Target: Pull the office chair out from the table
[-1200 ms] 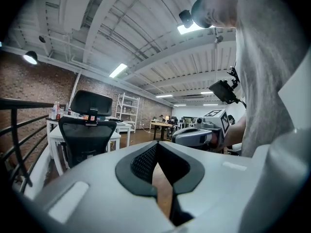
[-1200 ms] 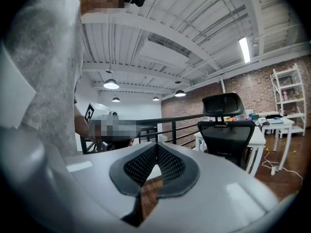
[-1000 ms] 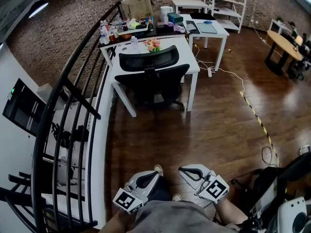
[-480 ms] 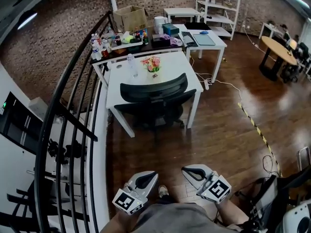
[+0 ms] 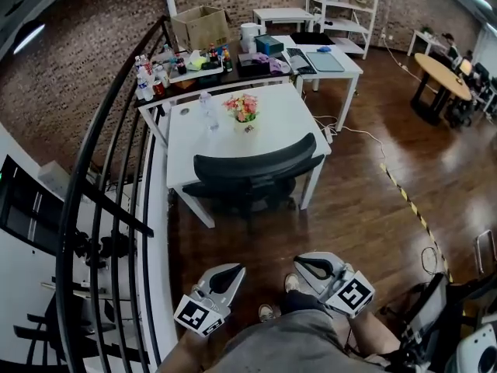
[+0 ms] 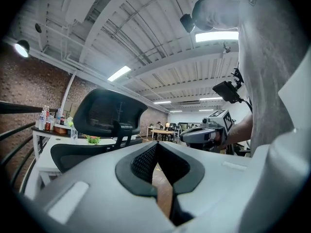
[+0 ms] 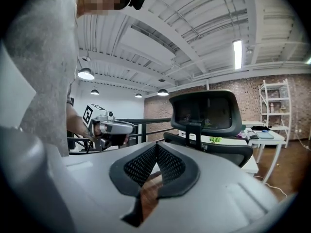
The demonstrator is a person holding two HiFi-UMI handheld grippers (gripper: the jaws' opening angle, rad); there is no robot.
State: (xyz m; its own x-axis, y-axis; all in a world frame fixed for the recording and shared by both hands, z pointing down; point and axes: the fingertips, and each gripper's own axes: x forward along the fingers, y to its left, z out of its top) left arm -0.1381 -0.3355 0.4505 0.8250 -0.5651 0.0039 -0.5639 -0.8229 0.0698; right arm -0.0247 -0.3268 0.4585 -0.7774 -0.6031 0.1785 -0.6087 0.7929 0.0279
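Note:
The black office chair (image 5: 252, 169) is tucked under the near side of the white table (image 5: 194, 142), its mesh back facing me. Both grippers are held low in front of the person's body, a stretch of wooden floor short of the chair. My left gripper (image 5: 233, 270) is shut and empty, and so is my right gripper (image 5: 304, 263). In the left gripper view the chair (image 6: 104, 115) stands ahead past the shut jaws, with the right gripper (image 6: 204, 132) alongside. The right gripper view shows the chair (image 7: 206, 113) ahead and the left gripper (image 7: 114, 127) at the left.
A black metal railing (image 5: 116, 130) runs along the left side. A flower pot (image 5: 243, 109) and a bottle (image 5: 206, 109) stand on the table. Behind it are a cluttered table (image 5: 233, 61) and a cardboard box (image 5: 200, 26). Yellow-black tape (image 5: 408, 200) crosses the floor at right.
The chair and table have drawn closer and lower in the head view as the person walked toward them. Both grippers came along, still shut and empty.

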